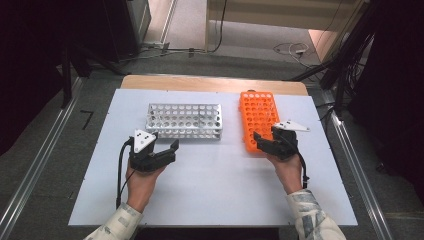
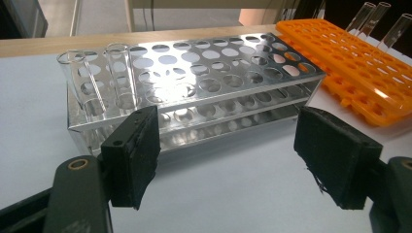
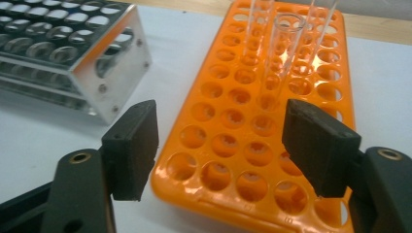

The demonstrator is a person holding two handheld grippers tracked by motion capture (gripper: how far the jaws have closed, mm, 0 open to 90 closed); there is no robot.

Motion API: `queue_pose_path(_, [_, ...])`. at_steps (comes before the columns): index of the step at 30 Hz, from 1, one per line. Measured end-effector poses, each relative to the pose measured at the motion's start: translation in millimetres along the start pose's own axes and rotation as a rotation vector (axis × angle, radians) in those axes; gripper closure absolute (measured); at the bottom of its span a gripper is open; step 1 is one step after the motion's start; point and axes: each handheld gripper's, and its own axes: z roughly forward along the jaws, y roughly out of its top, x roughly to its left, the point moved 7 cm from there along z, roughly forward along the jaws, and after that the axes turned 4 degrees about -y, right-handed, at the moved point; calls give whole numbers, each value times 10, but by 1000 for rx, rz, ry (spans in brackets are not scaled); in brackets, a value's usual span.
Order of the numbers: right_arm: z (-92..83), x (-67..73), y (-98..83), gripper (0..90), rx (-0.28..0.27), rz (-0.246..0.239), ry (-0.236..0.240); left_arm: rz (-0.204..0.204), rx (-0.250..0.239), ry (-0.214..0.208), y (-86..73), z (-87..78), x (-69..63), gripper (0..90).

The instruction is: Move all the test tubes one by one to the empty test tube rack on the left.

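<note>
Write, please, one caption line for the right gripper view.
Open right gripper facing the orange rack, clear tubes standing farther along it.

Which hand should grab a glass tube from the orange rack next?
Probably the right. The right gripper hovers open over the orange rack, facing a glass tube. The left gripper faces the metal rack.

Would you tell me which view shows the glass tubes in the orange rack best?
The right gripper view: the glass tubes stand close up in the orange rack. The left gripper view catches their tops at its corner; the high view leaves them too faint to make out.
</note>
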Motion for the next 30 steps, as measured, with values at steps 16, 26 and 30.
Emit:
queue_pose_path(16, [423,-263,67,494,29,73,-59,-3,-1,-3,-6,14,0,257])
queue_pose_path(26, [509,-227,95,586,31,43,-86,-1,1,-5,-9,10,-5,264])
queue_pose_path(30, [529,-237,102,636,31,42,-94,-1,1,-6,-12,13,-5,265])
